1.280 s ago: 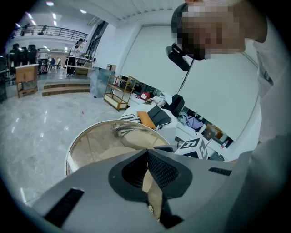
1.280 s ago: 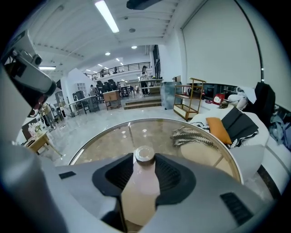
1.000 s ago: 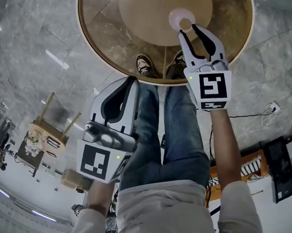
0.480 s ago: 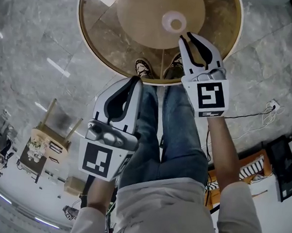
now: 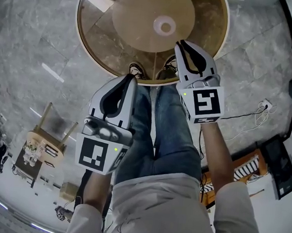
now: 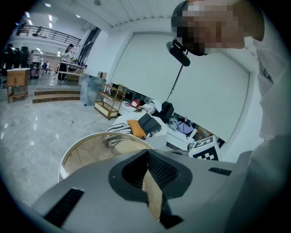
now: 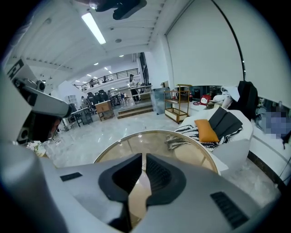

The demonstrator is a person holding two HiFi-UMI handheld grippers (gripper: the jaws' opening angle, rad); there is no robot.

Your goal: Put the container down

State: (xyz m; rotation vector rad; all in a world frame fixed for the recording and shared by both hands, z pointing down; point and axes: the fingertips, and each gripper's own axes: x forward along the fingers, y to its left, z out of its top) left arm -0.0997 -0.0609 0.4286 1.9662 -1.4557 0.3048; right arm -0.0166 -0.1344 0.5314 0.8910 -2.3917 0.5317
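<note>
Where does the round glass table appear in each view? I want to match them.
Head view: the table fills the top centre, seen from above.
Left gripper view: the table is left of centre, just beyond the jaws.
Right gripper view: centre, just beyond the jaws.
Shared landmark: the orange cushion behind the table, in both gripper views only.

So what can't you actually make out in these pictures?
Container: head view, too small to tell whether anything is inside.
Table: head view, far rim cut off by the picture's top edge.
Shoes: head view, dim through the table's glass.
Wooden stand: head view, clutter on it too small to name.
Distant person: left gripper view, too small for any detail.
</note>
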